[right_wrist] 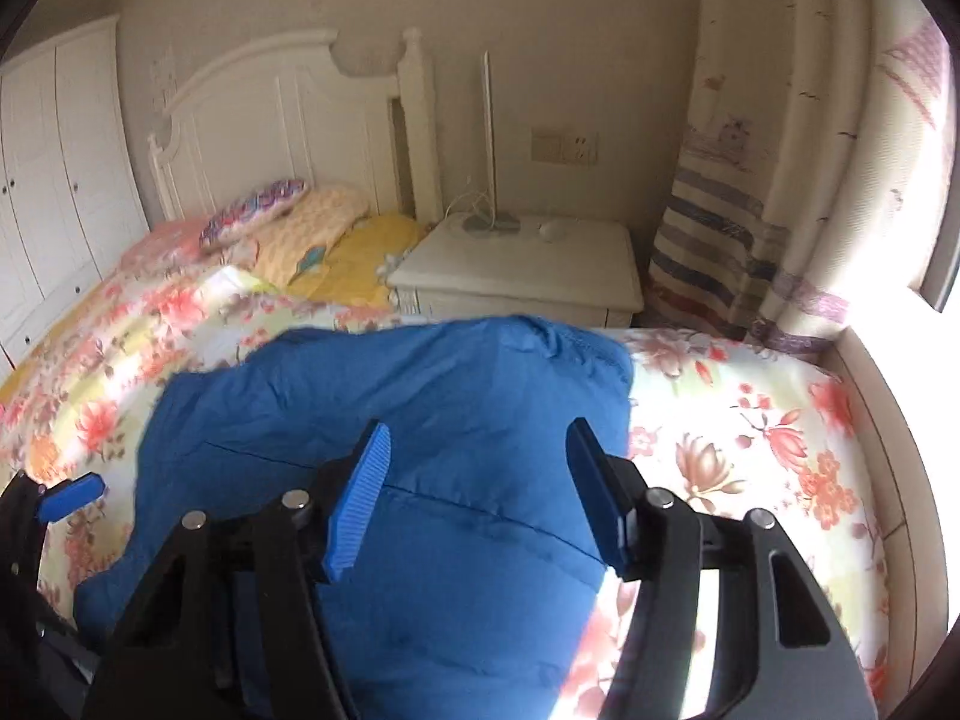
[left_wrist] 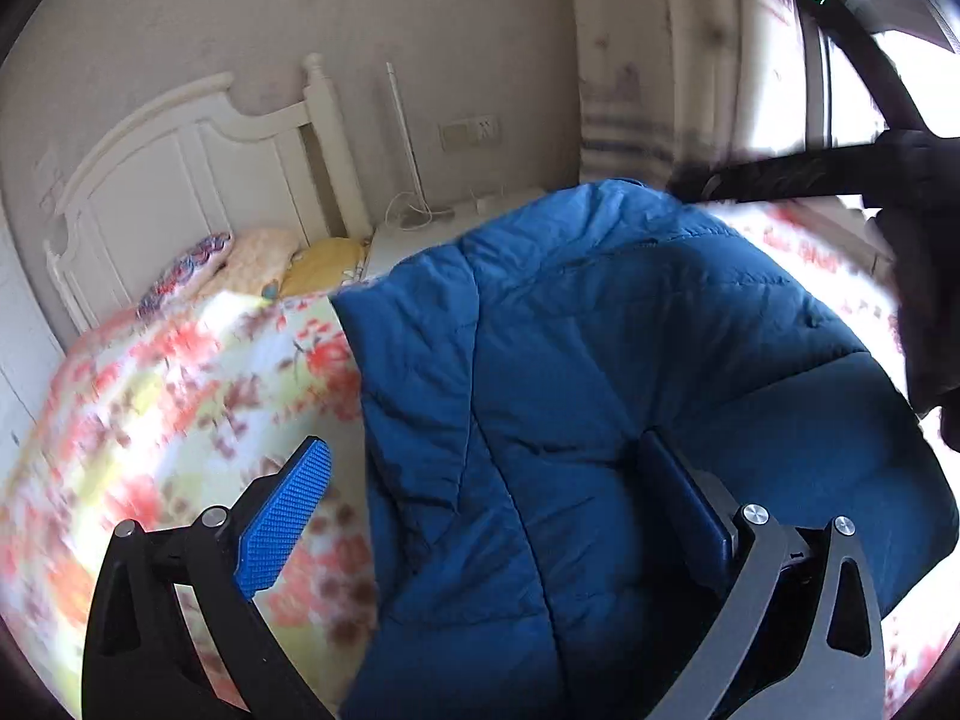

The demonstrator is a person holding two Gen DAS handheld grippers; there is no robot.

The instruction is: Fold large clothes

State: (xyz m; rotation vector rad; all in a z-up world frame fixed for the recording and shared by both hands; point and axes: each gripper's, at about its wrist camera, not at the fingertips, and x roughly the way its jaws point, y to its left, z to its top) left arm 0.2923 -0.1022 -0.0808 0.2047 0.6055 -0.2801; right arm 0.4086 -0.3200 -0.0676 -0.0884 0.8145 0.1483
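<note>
A large blue quilted jacket (left_wrist: 600, 372) lies folded on the floral bedspread (left_wrist: 168, 396). My left gripper (left_wrist: 486, 480) hovers over its left edge with the jaws wide apart. One blue pad (left_wrist: 288, 516) is above the bedspread and the other above the jacket, with nothing gripped. In the right wrist view the jacket (right_wrist: 420, 408) fills the middle. My right gripper (right_wrist: 480, 480) stands open just above it, its pads apart and not pressing any cloth. A blue pad of the left gripper (right_wrist: 69, 498) shows at the far left edge.
Pillows (right_wrist: 312, 222) and a white headboard (right_wrist: 258, 114) lie at the bed's far end, beside a white nightstand (right_wrist: 522, 270). A striped curtain (right_wrist: 720, 252) hangs at the right and a white wardrobe (right_wrist: 54, 180) stands at the left. A dark sleeve (left_wrist: 918, 300) crosses the left wrist view.
</note>
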